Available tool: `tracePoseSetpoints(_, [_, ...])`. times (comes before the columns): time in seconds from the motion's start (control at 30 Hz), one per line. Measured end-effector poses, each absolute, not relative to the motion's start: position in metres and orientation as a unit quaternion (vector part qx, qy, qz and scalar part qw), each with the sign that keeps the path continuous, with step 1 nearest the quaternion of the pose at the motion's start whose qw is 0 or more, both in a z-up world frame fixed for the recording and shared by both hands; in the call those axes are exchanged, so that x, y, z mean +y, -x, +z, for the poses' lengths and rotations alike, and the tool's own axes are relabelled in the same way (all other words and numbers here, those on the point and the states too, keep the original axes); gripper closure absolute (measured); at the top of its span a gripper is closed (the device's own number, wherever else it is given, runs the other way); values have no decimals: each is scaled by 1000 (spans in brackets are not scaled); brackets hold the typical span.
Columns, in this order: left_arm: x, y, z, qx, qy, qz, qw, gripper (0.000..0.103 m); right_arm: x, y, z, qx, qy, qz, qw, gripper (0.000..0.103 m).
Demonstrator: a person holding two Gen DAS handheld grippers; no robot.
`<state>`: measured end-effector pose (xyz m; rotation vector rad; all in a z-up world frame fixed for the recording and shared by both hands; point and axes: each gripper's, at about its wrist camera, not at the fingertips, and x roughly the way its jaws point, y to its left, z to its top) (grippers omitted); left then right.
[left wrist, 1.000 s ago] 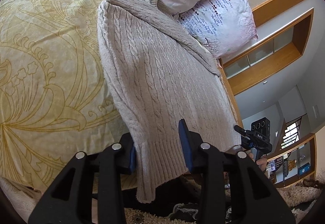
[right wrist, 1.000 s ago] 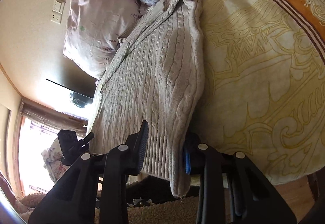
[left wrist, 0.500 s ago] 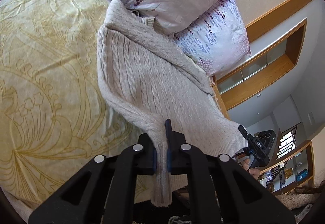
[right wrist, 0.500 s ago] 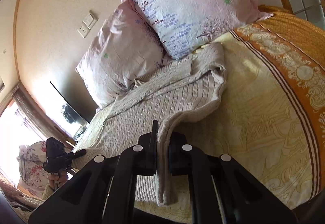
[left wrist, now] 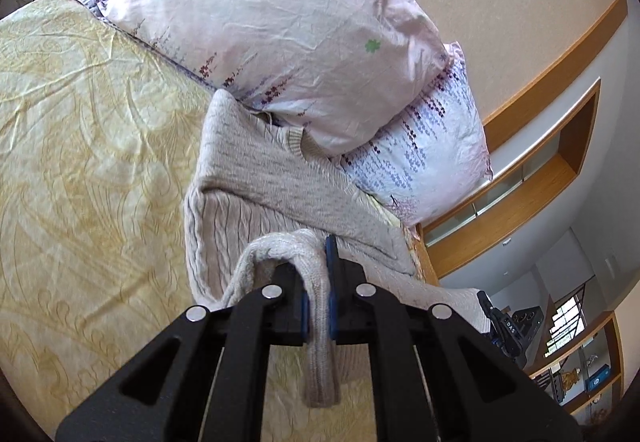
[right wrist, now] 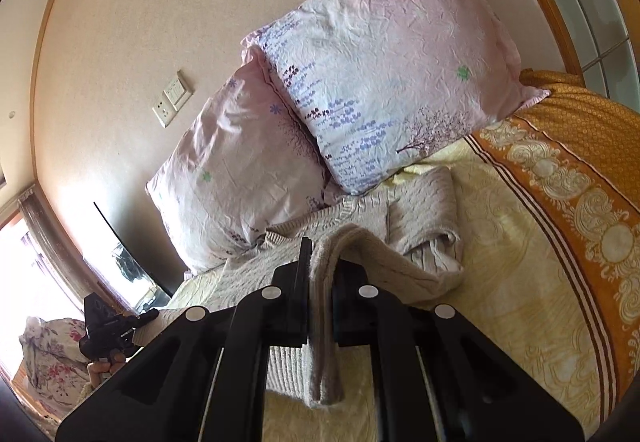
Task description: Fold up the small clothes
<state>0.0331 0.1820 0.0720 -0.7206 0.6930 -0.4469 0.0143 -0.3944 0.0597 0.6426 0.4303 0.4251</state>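
Note:
A beige cable-knit sweater (left wrist: 256, 193) lies on the yellow patterned bedspread (left wrist: 80, 169), its collar end against the pillows. My left gripper (left wrist: 318, 278) is shut on one corner of the sweater's ribbed hem, lifted off the bed, and the hem hangs down between its fingers. My right gripper (right wrist: 320, 274) is shut on the other corner of the sweater (right wrist: 424, 201), also raised. The hem curls up and over toward the collar. The other gripper shows small at the edge of each wrist view.
Two pink and lilac flowered pillows (left wrist: 288, 25) (right wrist: 384, 73) lean on the wall at the head of the bed. An orange patterned border (right wrist: 580, 177) runs along the bedspread's right side. A wooden shelf (left wrist: 540, 169) and a window (right wrist: 24, 266) flank the bed.
Both grippers closed on the hem corners, then rose and moved toward the pillows, lifting the lower edge of the sweater off the bed and tilting up more level.

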Motion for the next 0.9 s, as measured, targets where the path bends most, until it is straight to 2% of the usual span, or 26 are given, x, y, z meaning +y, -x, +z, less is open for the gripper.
tracePoseSetpoints(0.47, [173, -130, 75, 310, 350, -168, 868, 97, -379, -110, 66, 218, -326, 158, 906, 95])
tracePoseSetpoints(0.9, [164, -195, 38, 331, 361, -104, 865, 97, -374, -199, 12, 303, -363, 92, 876, 95])
